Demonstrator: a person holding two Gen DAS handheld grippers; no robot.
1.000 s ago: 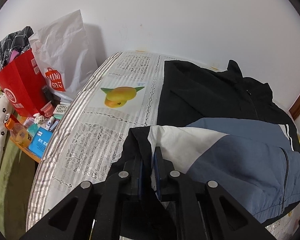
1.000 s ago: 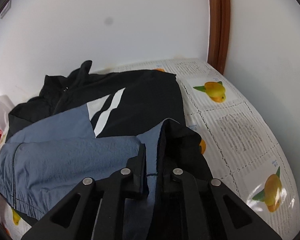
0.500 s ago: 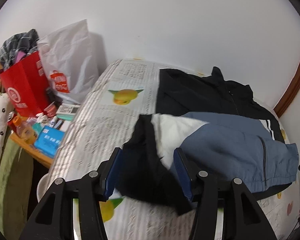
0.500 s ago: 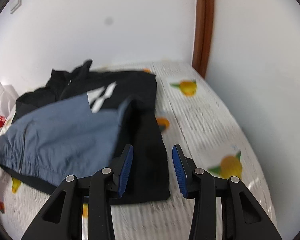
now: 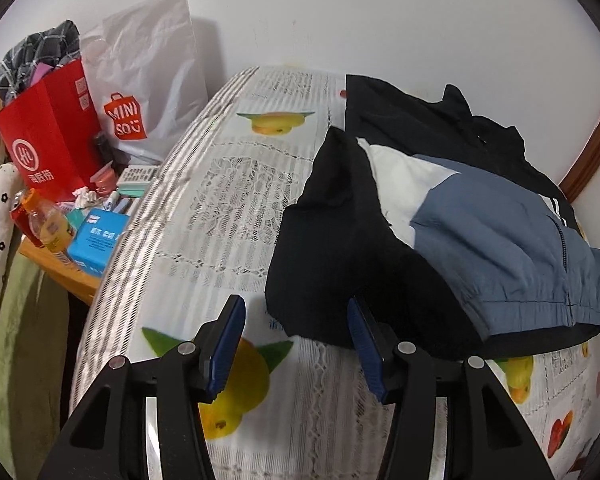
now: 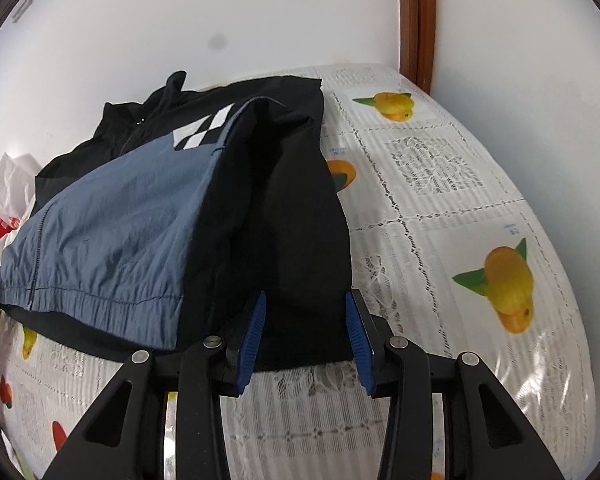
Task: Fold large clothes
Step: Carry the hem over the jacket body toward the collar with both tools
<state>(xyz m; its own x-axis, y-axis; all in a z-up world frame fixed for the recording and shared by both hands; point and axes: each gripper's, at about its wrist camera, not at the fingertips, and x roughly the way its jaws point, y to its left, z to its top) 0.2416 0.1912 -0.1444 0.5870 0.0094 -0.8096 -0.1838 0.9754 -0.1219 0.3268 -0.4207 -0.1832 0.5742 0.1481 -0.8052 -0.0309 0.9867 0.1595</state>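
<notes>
on the bed, jacket lies released; both grippers open.

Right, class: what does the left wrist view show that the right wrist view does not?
Only the left wrist view: a red paper bag, a blue box and an orange bottle beside the bed. Only the right wrist view: the brown door frame. Both: the jacket lying on the fruit-print cover, each view with an open gripper in front.
</notes>
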